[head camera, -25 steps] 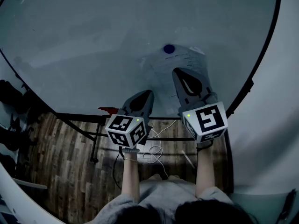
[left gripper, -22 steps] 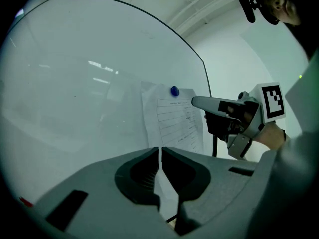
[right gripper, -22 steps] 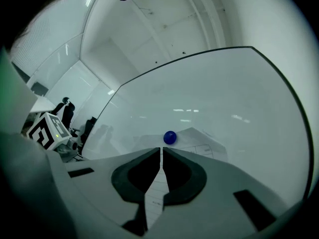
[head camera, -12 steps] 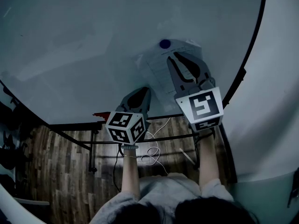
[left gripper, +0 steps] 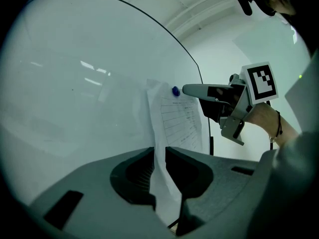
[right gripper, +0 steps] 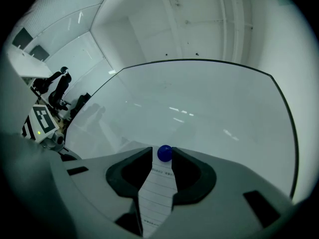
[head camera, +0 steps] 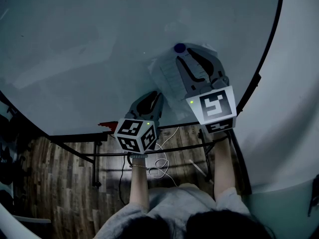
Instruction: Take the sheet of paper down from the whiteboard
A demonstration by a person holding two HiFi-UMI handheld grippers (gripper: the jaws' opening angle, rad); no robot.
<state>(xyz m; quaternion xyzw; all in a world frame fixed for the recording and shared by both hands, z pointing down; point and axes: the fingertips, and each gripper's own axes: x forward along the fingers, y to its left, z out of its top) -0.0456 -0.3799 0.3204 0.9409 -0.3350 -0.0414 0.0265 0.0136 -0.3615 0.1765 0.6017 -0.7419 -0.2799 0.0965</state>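
A printed sheet of paper (head camera: 169,73) hangs on the whiteboard (head camera: 89,59), pinned at its top by a round blue magnet (head camera: 180,48). My left gripper (head camera: 151,99) is shut on the sheet's lower left edge; in the left gripper view the paper (left gripper: 174,118) runs down between the nearly closed jaws of that gripper (left gripper: 160,153). My right gripper (head camera: 190,58) lies over the sheet, pointing up at the magnet, and its jaws are opening. In the right gripper view the magnet (right gripper: 164,153) sits at the tips of the right gripper (right gripper: 161,156), above the paper (right gripper: 157,193); the pads do not clearly press on it.
The whiteboard's dark frame (head camera: 264,54) runs down the right side next to a white wall (head camera: 294,108). Below the board are its stand bars (head camera: 99,153), a white cable (head camera: 162,166) on the wooden floor, and a red object (head camera: 105,125) on the ledge.
The right gripper has moved up the sheet to the magnet, and its jaws have gone from shut to parted. The left gripper has stayed on the paper's lower edge.
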